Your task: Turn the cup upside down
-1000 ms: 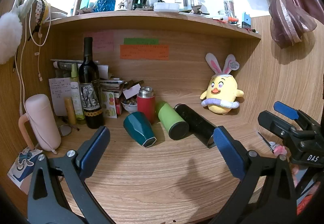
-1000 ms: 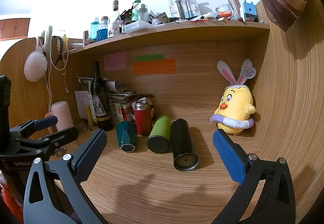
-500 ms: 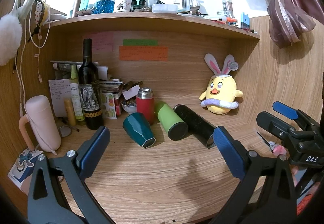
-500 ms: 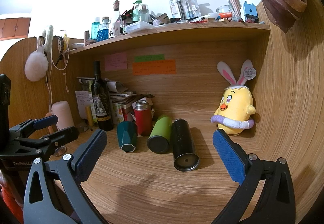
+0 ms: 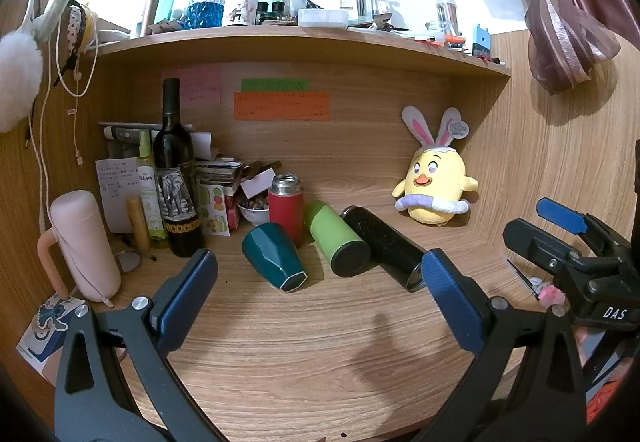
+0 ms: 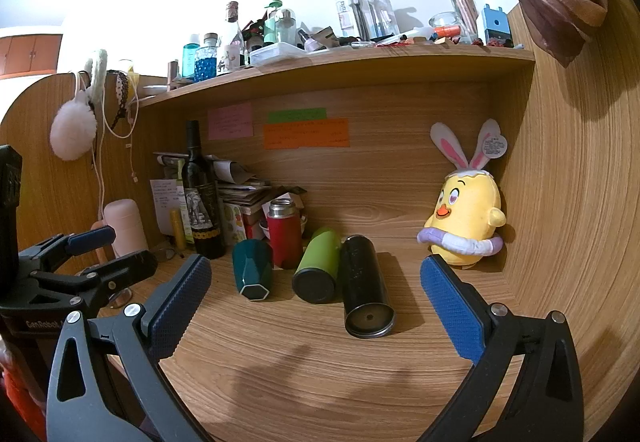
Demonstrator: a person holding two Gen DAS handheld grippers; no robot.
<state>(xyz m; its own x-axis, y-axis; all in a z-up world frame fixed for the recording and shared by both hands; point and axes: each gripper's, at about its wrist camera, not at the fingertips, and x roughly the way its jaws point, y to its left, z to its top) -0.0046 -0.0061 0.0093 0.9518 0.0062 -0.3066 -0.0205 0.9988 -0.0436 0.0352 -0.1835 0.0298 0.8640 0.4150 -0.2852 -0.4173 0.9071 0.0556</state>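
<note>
Three cups lie on their sides on the wooden desk [image 5: 304,354]: a teal faceted cup [image 5: 274,256], a green tumbler [image 5: 336,238] and a black tumbler [image 5: 380,244]. The right wrist view shows the teal cup [image 6: 252,268], the green tumbler [image 6: 318,264] and the black tumbler [image 6: 364,284]. A red thermos [image 5: 286,208] stands upright behind them. My left gripper [image 5: 318,282] is open and empty, short of the cups. My right gripper [image 6: 316,296] is open and empty, also short of them.
A wine bottle [image 5: 174,178], a pink jug [image 5: 82,242], papers and a small bowl crowd the back left. A yellow plush chick [image 5: 434,190] sits at the back right corner. A loaded shelf [image 5: 304,42] runs overhead. Wooden side walls close in.
Both grippers have drifted only slightly; the scene shifts a little in each view. The cups have not moved.
</note>
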